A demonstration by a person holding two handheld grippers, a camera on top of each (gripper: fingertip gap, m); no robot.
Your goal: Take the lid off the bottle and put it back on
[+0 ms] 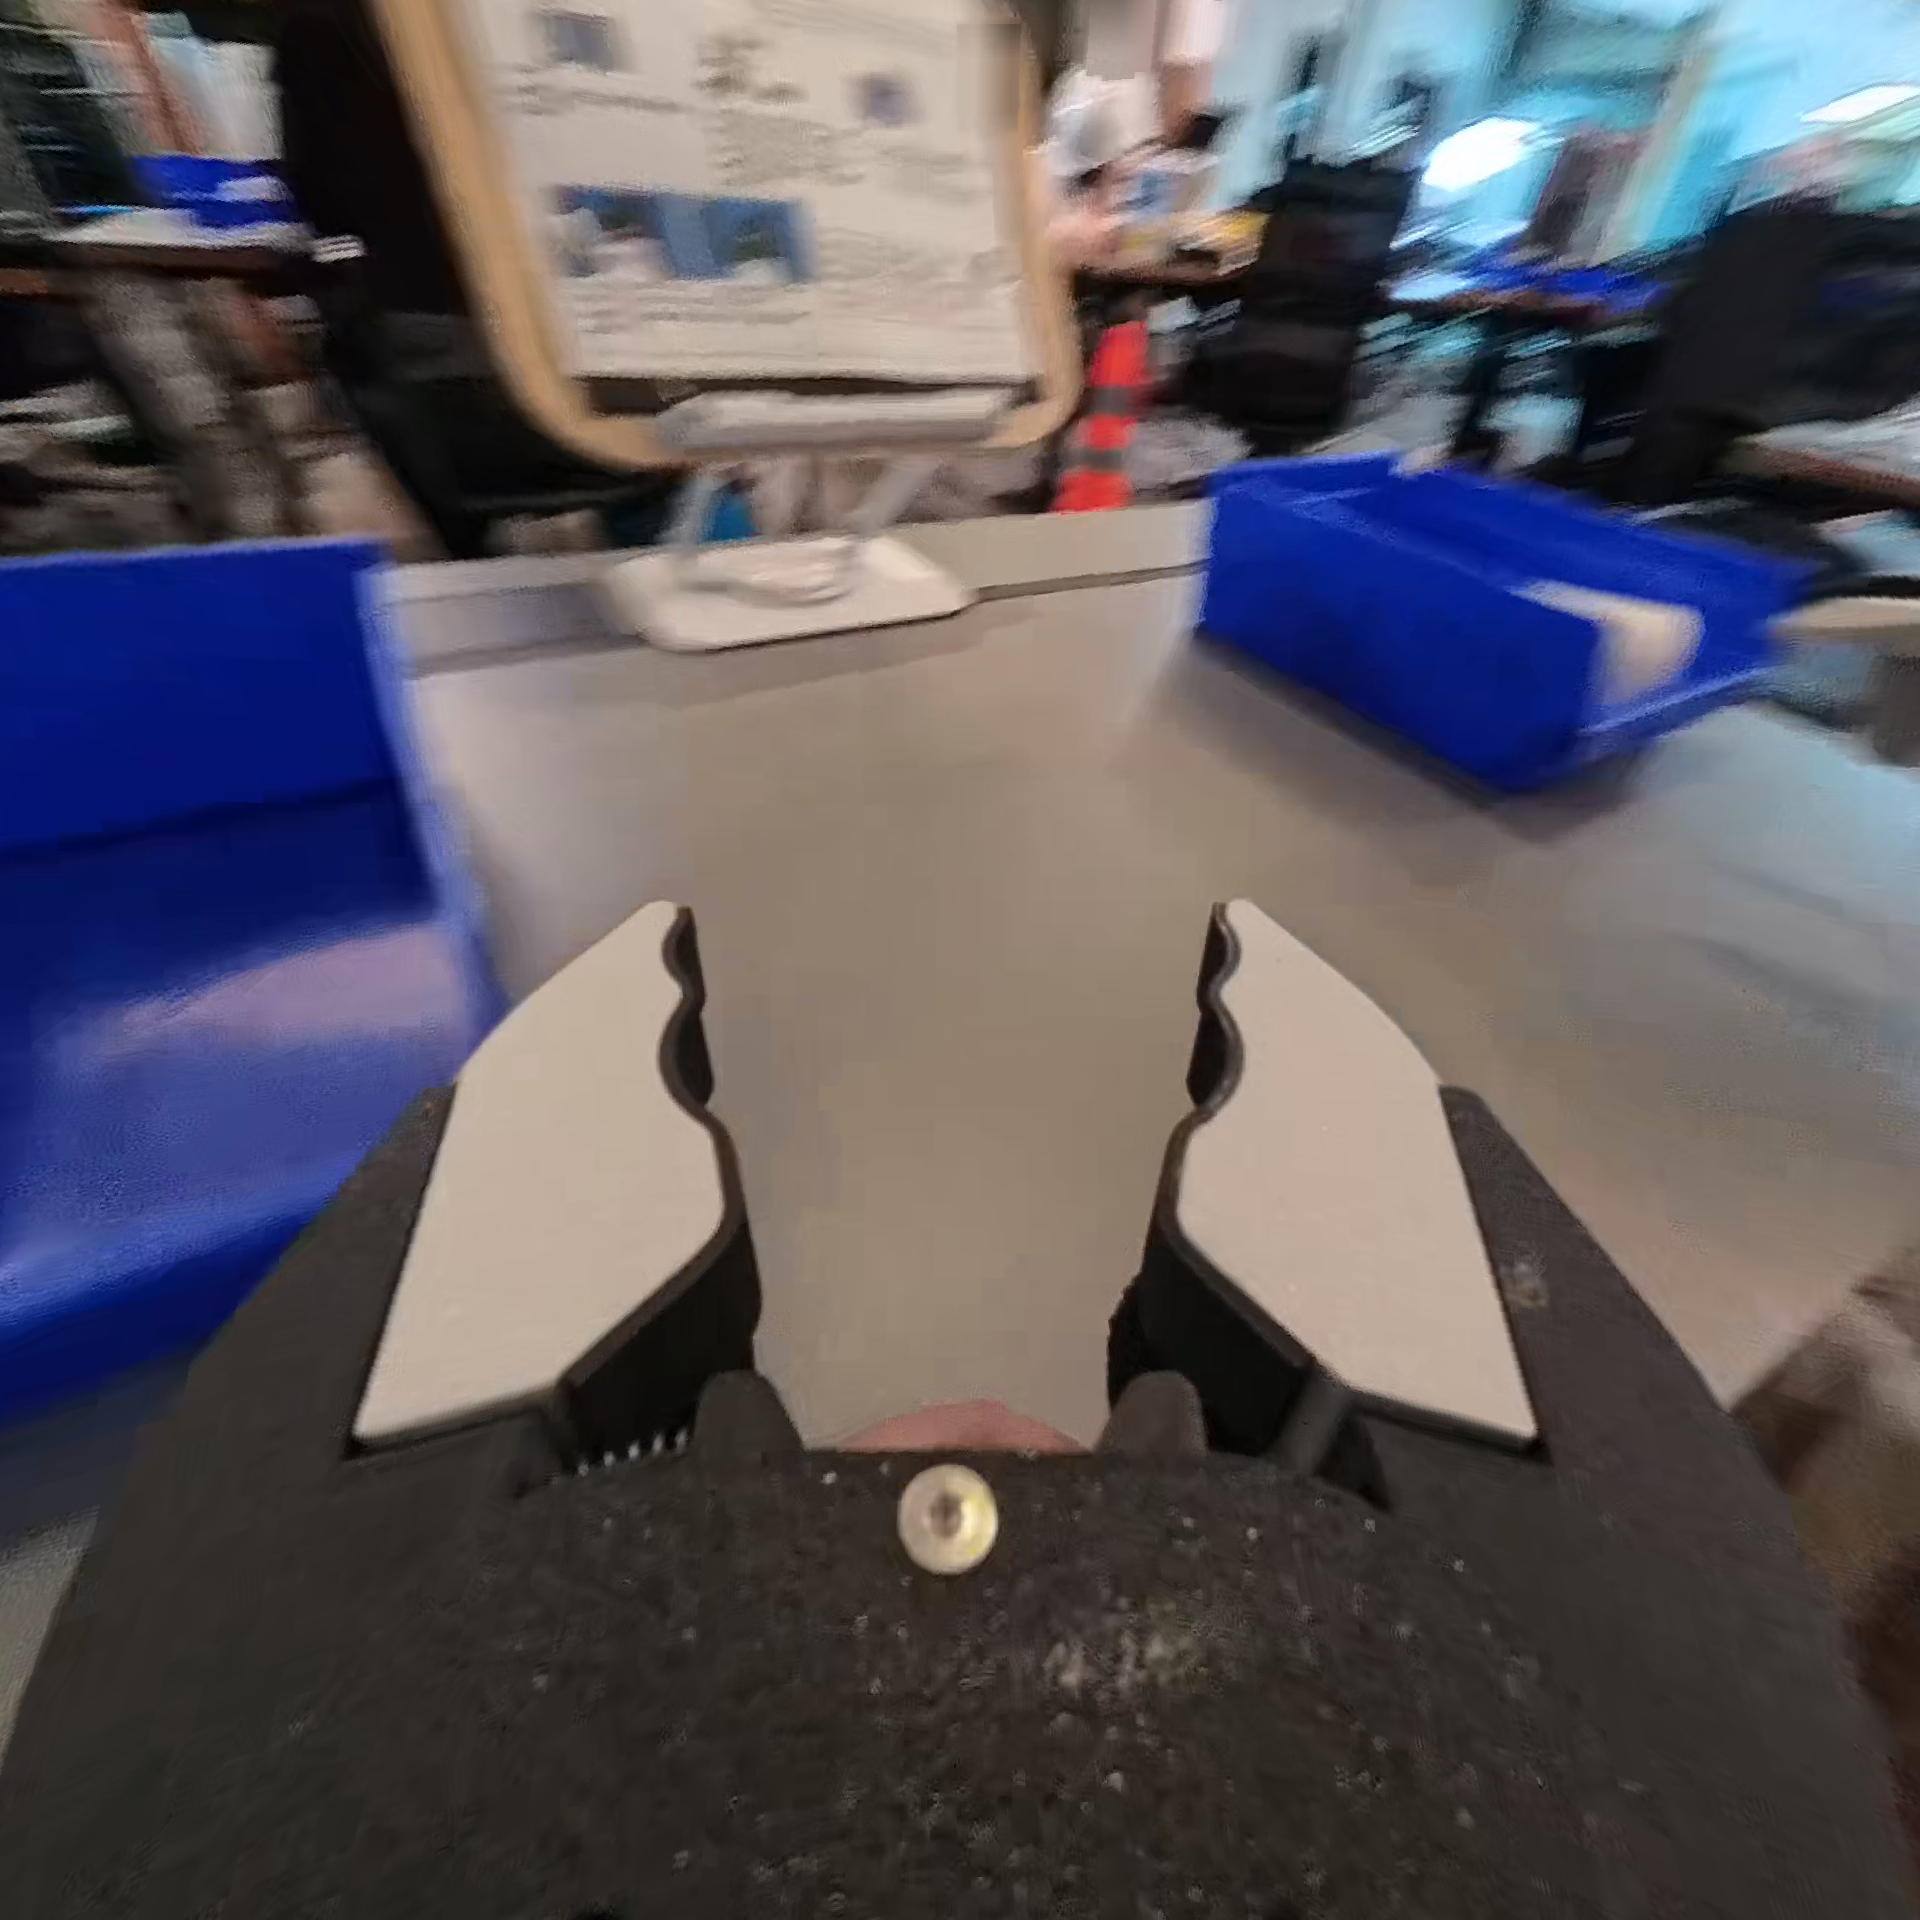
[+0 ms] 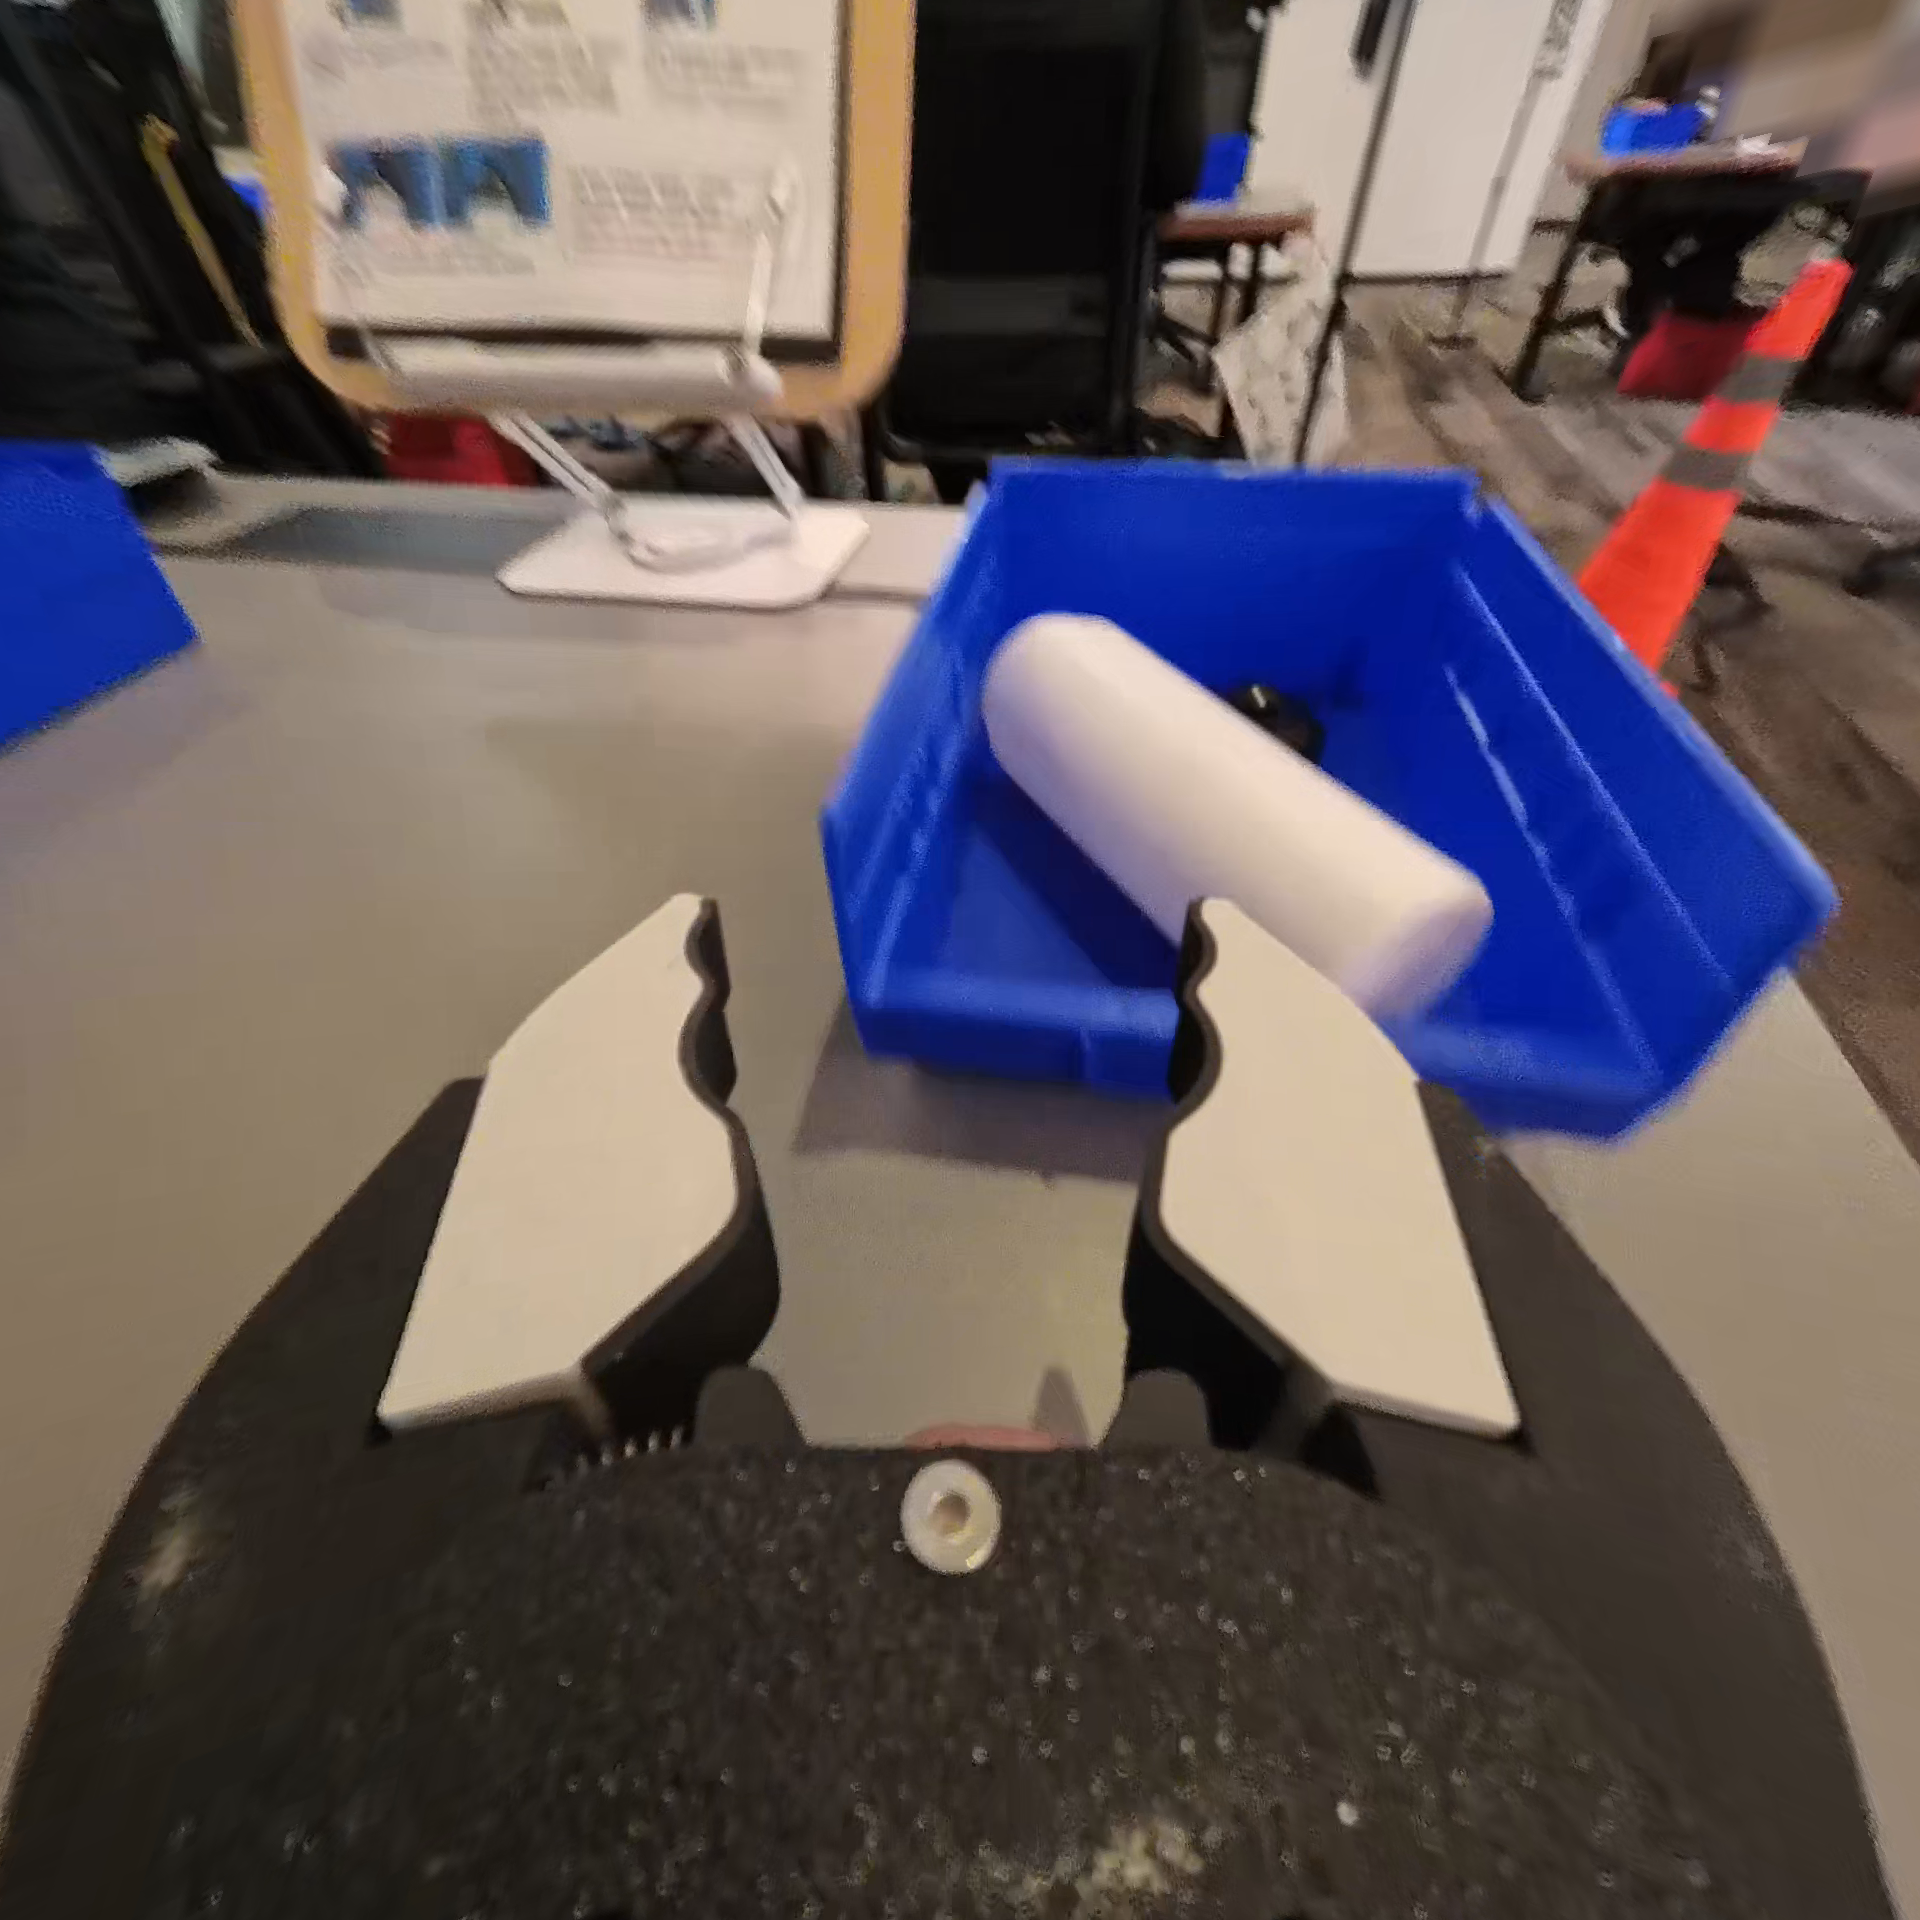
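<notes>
Gaping wide, both grippers' fingers (image 1: 582, 1122) (image 2: 1288, 1132) grip nothing.

Open table (image 2: 520, 831) between two blue bins (image 2: 1351, 1060) (image 1: 208, 831).

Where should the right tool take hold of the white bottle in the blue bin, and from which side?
Grip the bottle mid-body, coming from above, probably. It lies tilted in the bin, whose walls block side approaches; the round body fits across the open right tool.
</notes>
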